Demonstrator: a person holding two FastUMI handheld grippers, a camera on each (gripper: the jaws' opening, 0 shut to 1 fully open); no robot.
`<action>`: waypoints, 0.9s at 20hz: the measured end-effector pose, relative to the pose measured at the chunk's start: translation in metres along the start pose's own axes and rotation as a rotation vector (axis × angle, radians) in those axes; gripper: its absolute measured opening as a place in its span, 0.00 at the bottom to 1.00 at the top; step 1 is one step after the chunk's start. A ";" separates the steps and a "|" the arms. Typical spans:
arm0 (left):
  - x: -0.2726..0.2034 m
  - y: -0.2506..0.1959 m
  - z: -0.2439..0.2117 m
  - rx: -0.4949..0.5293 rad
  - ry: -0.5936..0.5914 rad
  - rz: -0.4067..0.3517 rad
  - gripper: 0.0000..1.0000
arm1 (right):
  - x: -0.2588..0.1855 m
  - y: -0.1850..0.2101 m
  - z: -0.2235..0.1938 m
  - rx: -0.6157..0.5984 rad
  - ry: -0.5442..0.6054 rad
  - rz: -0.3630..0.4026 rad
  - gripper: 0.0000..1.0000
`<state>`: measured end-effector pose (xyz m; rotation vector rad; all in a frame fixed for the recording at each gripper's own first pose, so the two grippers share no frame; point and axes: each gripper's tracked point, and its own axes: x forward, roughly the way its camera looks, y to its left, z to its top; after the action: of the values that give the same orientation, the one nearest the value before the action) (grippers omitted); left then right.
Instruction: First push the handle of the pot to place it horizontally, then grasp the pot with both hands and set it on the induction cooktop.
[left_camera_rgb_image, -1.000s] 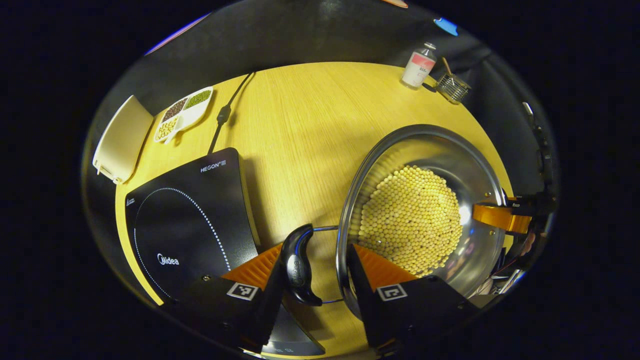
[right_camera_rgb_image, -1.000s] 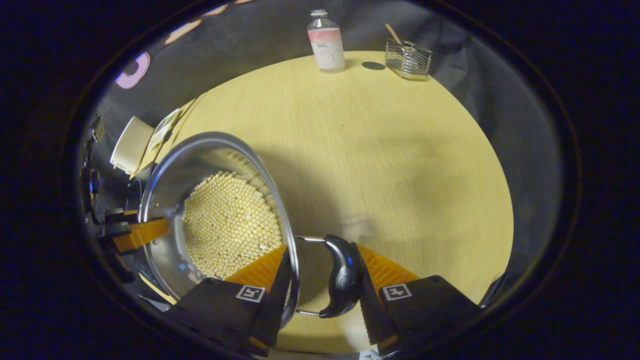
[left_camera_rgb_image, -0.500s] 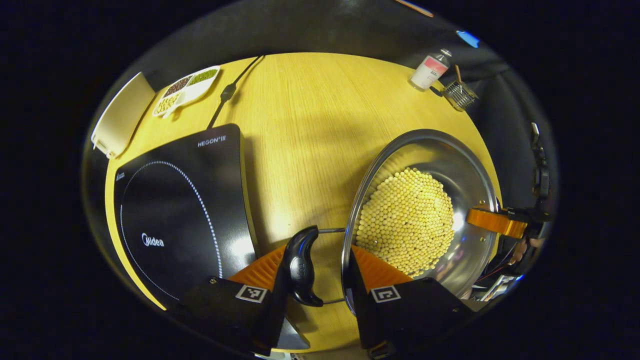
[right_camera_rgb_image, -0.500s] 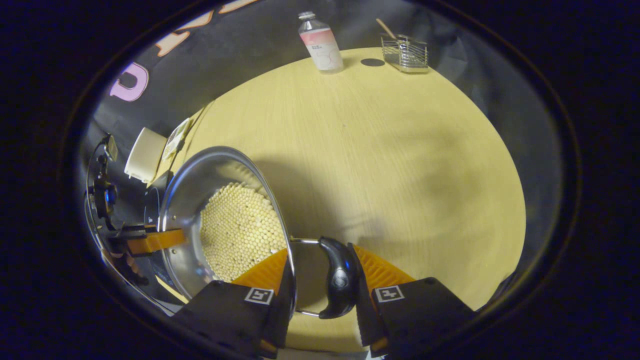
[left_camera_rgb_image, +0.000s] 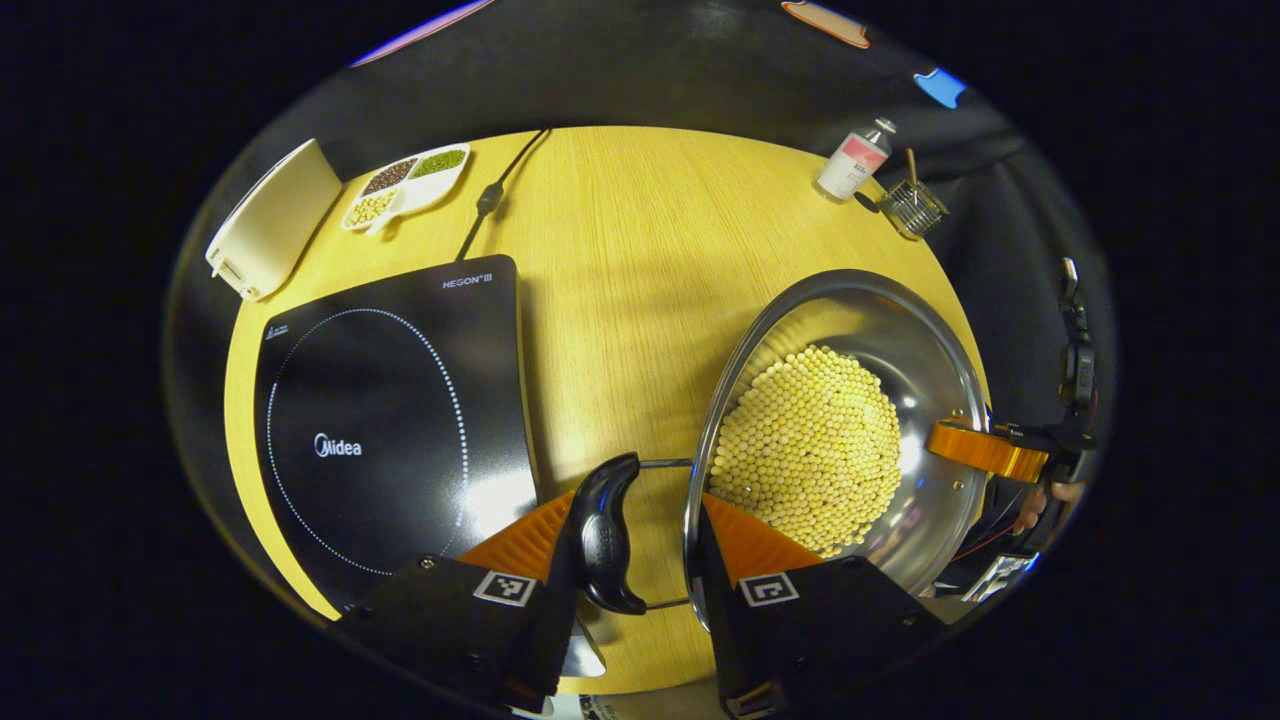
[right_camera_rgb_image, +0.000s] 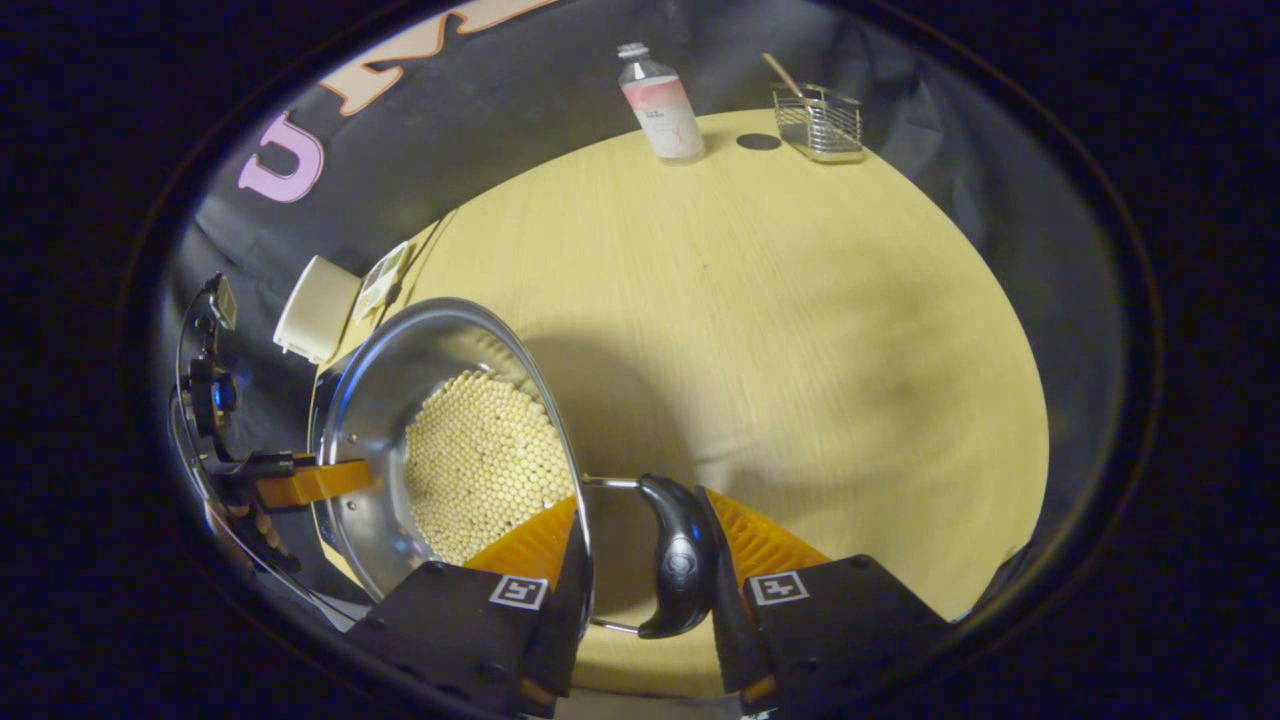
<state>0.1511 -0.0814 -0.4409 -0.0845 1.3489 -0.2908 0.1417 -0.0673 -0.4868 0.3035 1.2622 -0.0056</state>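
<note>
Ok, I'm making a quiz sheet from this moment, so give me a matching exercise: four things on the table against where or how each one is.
Things:
1. pot
2. induction cooktop
3. bottle
4. divided dish

States:
A. bare black top, nothing on it
B. holds three kinds of beans
C. gripped at both side handles, full of pale beans
D. stands by the wire basket

Pairs: 1-C, 2-A, 3-D, 4-B
</note>
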 end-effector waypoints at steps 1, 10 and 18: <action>-0.005 0.001 -0.001 -0.002 -0.006 0.008 0.59 | -0.002 0.003 0.001 -0.008 -0.002 0.011 0.52; -0.055 0.031 -0.017 -0.067 -0.057 0.102 0.59 | -0.013 0.053 0.003 -0.085 -0.014 0.118 0.52; -0.083 0.074 -0.011 -0.094 -0.098 0.140 0.59 | -0.016 0.106 0.012 -0.134 -0.036 0.142 0.58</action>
<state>0.1362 0.0118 -0.3811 -0.0813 1.2645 -0.1042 0.1665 0.0295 -0.4450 0.2754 1.1969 0.1937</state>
